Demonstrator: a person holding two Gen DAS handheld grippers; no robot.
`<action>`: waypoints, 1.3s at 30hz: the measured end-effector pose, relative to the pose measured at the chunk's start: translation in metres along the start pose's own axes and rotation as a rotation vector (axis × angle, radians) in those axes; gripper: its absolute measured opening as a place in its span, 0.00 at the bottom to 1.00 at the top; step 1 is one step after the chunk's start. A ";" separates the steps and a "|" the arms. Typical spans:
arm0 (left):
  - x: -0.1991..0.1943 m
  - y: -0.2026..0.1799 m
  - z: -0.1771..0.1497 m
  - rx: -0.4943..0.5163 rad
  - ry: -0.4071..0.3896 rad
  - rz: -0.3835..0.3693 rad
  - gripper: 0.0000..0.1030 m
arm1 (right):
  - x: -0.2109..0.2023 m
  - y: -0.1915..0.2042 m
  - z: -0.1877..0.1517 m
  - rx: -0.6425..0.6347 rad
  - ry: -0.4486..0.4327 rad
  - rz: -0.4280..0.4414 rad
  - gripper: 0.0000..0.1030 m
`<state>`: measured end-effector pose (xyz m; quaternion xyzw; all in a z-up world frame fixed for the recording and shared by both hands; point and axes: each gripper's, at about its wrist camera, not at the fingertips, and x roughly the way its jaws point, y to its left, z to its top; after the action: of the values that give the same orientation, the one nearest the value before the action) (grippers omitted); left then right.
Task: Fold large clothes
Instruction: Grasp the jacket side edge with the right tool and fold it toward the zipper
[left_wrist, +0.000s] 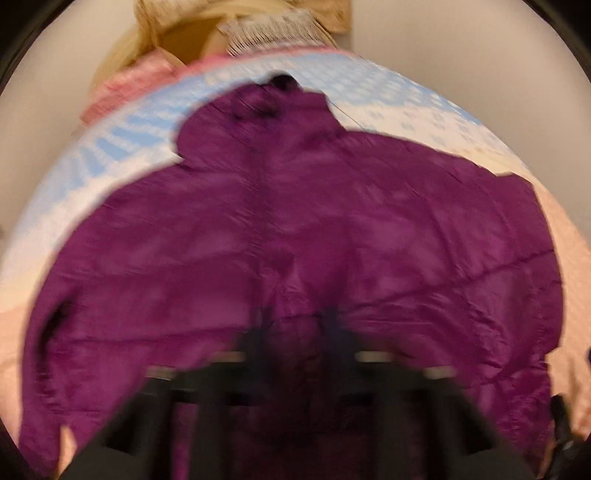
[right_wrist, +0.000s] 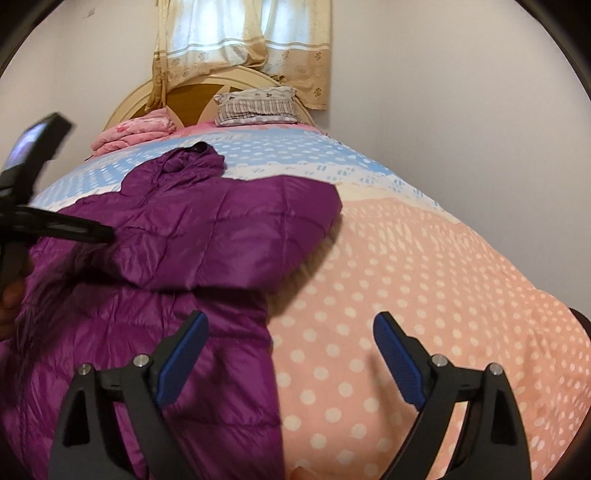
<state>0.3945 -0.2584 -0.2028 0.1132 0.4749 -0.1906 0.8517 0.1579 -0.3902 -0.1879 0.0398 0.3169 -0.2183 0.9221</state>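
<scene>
A purple quilted puffer jacket (left_wrist: 295, 229) lies spread on the bed, hood at the far end. In the right wrist view the jacket (right_wrist: 192, 236) lies at the left with one sleeve folded across its body. My left gripper (left_wrist: 295, 325) hangs over the jacket's lower middle; the view is blurred and its fingers look close together around purple fabric. It also shows in the right wrist view (right_wrist: 85, 232) at the left edge. My right gripper (right_wrist: 290, 325) is open and empty, over the jacket's right edge and the bedspread.
The bed carries a pink and blue polka-dot bedspread (right_wrist: 406, 280). A folded pink blanket (right_wrist: 136, 133) and a checked pillow (right_wrist: 256, 105) lie by the headboard. A curtain (right_wrist: 243, 40) hangs behind. Walls flank the bed.
</scene>
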 end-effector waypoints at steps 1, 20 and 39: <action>-0.003 -0.001 0.001 0.000 -0.023 0.005 0.10 | -0.001 0.001 -0.003 -0.010 -0.008 0.004 0.92; -0.041 0.091 -0.013 -0.025 -0.218 0.336 0.10 | 0.021 -0.001 -0.011 -0.041 0.073 -0.014 0.95; -0.001 0.114 0.016 -0.108 -0.221 0.687 0.90 | 0.109 -0.011 0.145 0.120 0.021 0.028 0.37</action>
<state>0.4556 -0.1611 -0.1925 0.1995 0.3238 0.1209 0.9169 0.3121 -0.4715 -0.1374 0.1015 0.3122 -0.2234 0.9178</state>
